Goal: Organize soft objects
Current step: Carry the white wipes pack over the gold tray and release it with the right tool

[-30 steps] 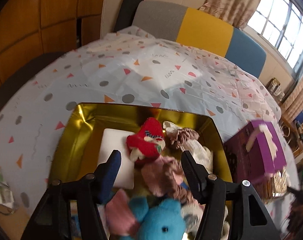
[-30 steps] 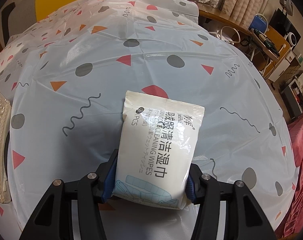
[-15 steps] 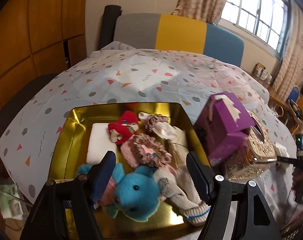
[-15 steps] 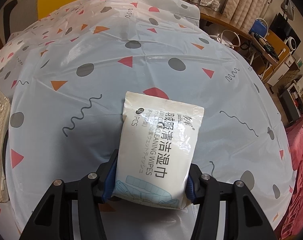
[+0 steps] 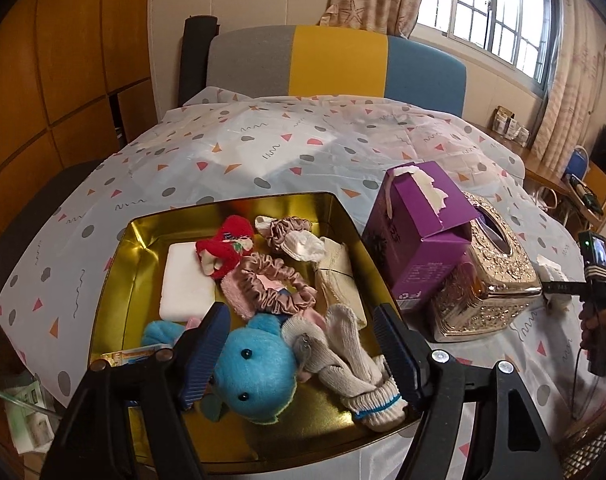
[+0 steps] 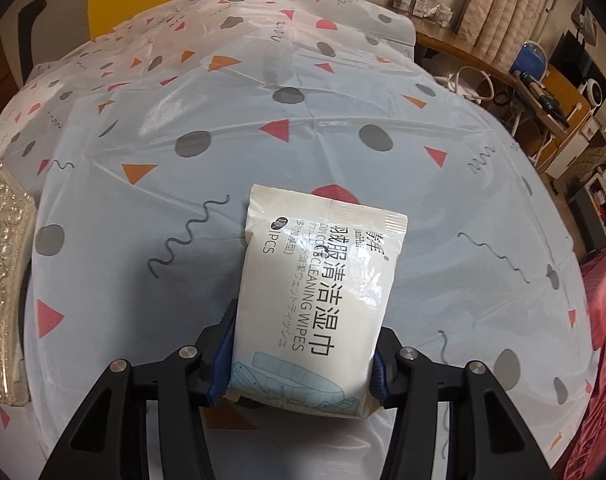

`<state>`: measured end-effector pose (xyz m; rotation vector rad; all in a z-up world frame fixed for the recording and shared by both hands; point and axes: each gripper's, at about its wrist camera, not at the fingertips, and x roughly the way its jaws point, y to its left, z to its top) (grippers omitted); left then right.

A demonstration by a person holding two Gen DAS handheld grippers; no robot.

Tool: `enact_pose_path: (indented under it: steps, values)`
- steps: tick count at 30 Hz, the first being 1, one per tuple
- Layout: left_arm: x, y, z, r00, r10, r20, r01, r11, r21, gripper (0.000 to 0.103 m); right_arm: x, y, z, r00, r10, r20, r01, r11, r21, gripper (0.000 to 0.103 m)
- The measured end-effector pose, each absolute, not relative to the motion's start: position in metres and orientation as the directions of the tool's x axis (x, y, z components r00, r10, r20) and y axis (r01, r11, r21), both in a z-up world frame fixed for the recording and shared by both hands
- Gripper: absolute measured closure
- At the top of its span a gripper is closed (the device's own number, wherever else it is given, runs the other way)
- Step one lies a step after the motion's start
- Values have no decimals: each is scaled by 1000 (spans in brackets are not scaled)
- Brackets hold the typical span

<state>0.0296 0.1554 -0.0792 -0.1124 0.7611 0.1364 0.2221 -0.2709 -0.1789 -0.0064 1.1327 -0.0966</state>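
In the left wrist view a gold tray (image 5: 143,236) holds soft things: a blue plush toy (image 5: 255,376), beige socks (image 5: 351,364), a pink scrunchie (image 5: 275,284), a red plush (image 5: 223,248) and a white sponge block (image 5: 185,280). My left gripper (image 5: 299,352) is open and empty above the tray's near end, over the blue plush. In the right wrist view my right gripper (image 6: 301,356) is shut on a white pack of cleaning wipes (image 6: 319,288), held just above the tablecloth.
A purple tissue box (image 5: 419,240) leans on an ornate gold tissue holder (image 5: 491,276) right of the tray; the holder's edge shows in the right wrist view (image 6: 3,280). The dotted tablecloth (image 6: 303,92) covers the table. A chair (image 5: 335,64) stands behind.
My left gripper has pulled back and up from the tray, so the whole tray and the tissue boxes now show. The right gripper still holds the wipes, lifted slightly.
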Motion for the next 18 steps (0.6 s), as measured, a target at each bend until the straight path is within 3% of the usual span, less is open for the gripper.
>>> enact_pose_path:
  steps: [10, 18]
  values:
    - [22, 155, -77, 722, 57, -689, -135, 989, -59, 28, 231, -245, -163, 428, -15, -904, 100, 995, 31, 50]
    - [17, 158, -78, 719, 47, -694, -130, 989, -68, 28, 253, -187, -118, 506, 39, -862, -16, 999, 36, 50]
